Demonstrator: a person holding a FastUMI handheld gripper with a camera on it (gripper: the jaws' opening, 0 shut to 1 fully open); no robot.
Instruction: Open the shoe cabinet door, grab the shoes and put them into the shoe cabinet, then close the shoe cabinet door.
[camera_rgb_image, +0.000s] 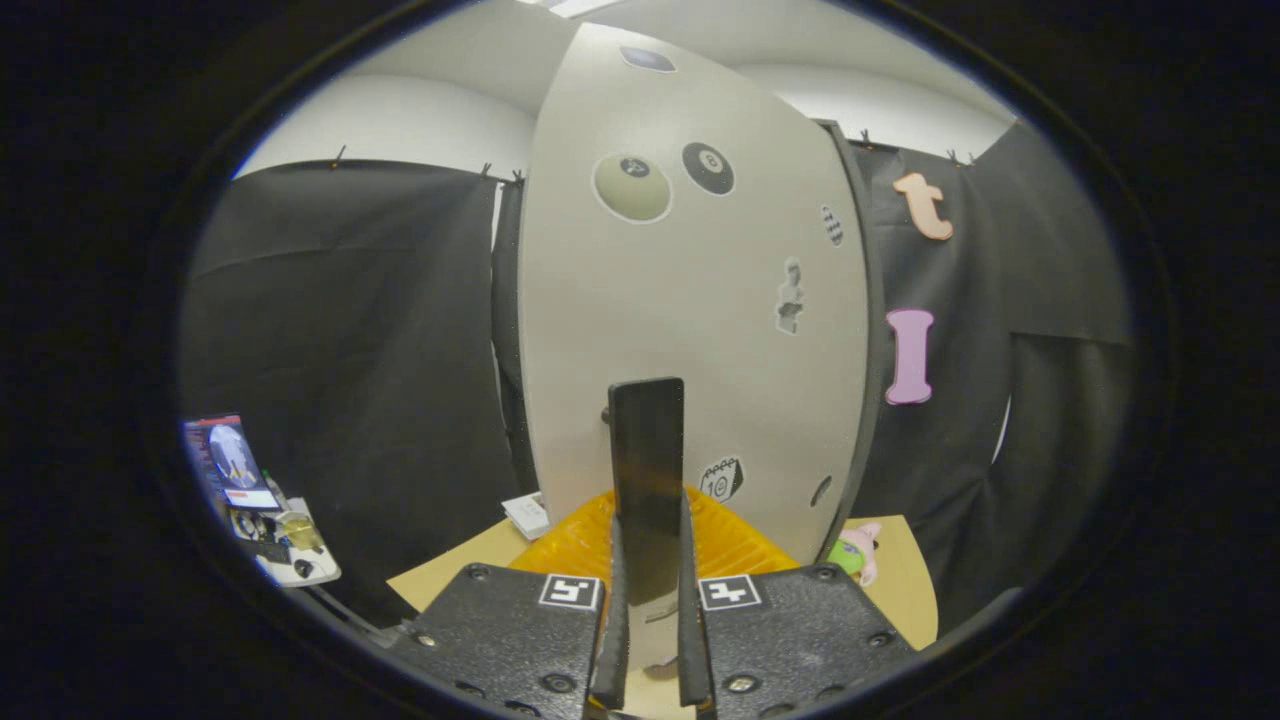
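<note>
The shoe cabinet's pale door (690, 300), dotted with small stickers, stands upright right in front of me. A dark, flat vertical handle (647, 440) sticks out from the door's lower part. My gripper (649, 560) has both fingers (611, 640) pressed against the two sides of that handle, shut on it. Behind the handle, at the foot of the door, lies a ridged orange surface (740, 540).
The cabinet stands on a tan tabletop (905, 580). A small white box (527, 515) lies left of the door's foot, and a pink and green soft toy (858, 552) lies to its right. A device with a lit screen (232, 465) sits far left. Black cloth walls surround everything.
</note>
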